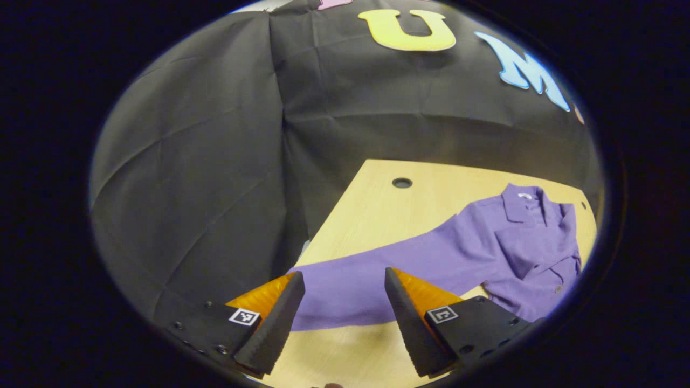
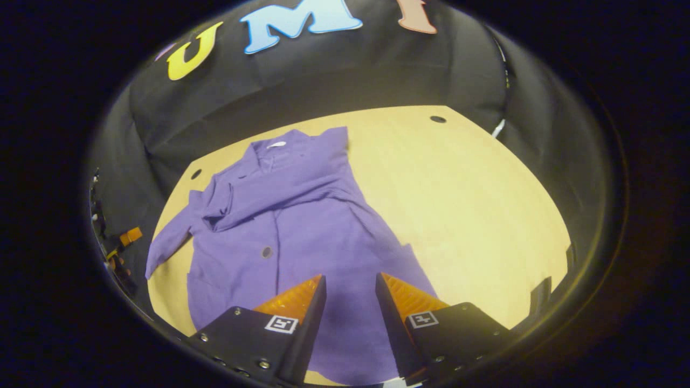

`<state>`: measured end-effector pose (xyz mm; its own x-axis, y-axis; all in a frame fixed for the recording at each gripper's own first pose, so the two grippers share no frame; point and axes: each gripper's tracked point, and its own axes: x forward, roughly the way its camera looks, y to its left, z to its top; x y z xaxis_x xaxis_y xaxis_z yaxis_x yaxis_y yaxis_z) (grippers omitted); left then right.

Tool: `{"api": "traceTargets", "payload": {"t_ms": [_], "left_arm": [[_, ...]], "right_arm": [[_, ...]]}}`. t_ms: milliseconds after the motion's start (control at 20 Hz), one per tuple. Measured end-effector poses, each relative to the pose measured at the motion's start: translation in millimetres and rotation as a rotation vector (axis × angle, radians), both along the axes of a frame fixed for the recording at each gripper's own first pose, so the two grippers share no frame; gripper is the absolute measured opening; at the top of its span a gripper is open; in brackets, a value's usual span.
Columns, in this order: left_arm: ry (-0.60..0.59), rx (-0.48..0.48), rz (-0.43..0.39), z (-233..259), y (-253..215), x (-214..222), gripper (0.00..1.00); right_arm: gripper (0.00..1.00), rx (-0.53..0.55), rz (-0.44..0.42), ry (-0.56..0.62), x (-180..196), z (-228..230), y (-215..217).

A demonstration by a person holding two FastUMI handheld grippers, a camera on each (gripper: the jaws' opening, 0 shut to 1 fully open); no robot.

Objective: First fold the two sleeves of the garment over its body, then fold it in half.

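Observation:
A purple button-up shirt (image 2: 302,231) lies flat on the wooden table (image 2: 458,205), collar toward the far wall. One sleeve (image 2: 269,196) is folded across the chest. The other sleeve (image 1: 377,269) stretches out sideways over the table, and its cuff end lies just beyond my left gripper (image 1: 344,276). That gripper is open, hovering low with nothing between its fingers. My right gripper (image 2: 350,280) is open too and hangs above the shirt's hem, holding nothing. The left gripper (image 2: 123,245) also shows small at the table's left edge, past the outstretched sleeve (image 2: 167,242).
The table has round cable holes (image 1: 401,182) (image 2: 437,119) near its far corners. Bare wood lies to the right of the shirt in the right gripper view. Black cloth (image 1: 215,161) walls the booth on all sides behind the table edges.

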<state>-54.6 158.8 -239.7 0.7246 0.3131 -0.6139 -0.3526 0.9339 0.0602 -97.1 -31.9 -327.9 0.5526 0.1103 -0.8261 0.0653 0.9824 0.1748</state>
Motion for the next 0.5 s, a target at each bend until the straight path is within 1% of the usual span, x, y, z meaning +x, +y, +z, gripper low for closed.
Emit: {"api": "traceTargets", "payload": {"t_ms": [100,150,200,250,300,500], "left_arm": [[0.055,-0.021,0.021,-22.8,4.3,-6.3,0.97],[0.072,-0.027,0.030,-32.7,7.1,-6.5,0.95],[0.089,-0.031,0.039,-41.7,9.4,-7.7,0.98],[0.104,-0.035,0.046,-48.6,11.5,-10.0,0.98],[0.119,-0.036,0.052,-54.8,14.0,-10.9,0.95],[0.162,-0.030,0.072,-77.6,20.5,-13.5,0.95]], "right_arm": [[0.59,-0.009,-0.020,0.022,-15.0,-2.5,-12.9],[0.59,-0.015,-0.025,0.033,-22.9,-3.9,-17.8],[0.59,-0.019,-0.027,0.045,-29.6,-4.7,-21.5],[0.59,-0.022,-0.029,0.057,-35.2,-6.0,-22.7],[0.59,-0.021,-0.031,0.068,-42.8,-7.1,-26.0],[0.59,-0.025,-0.040,0.095,-59.4,-8.6,-32.9]]}}
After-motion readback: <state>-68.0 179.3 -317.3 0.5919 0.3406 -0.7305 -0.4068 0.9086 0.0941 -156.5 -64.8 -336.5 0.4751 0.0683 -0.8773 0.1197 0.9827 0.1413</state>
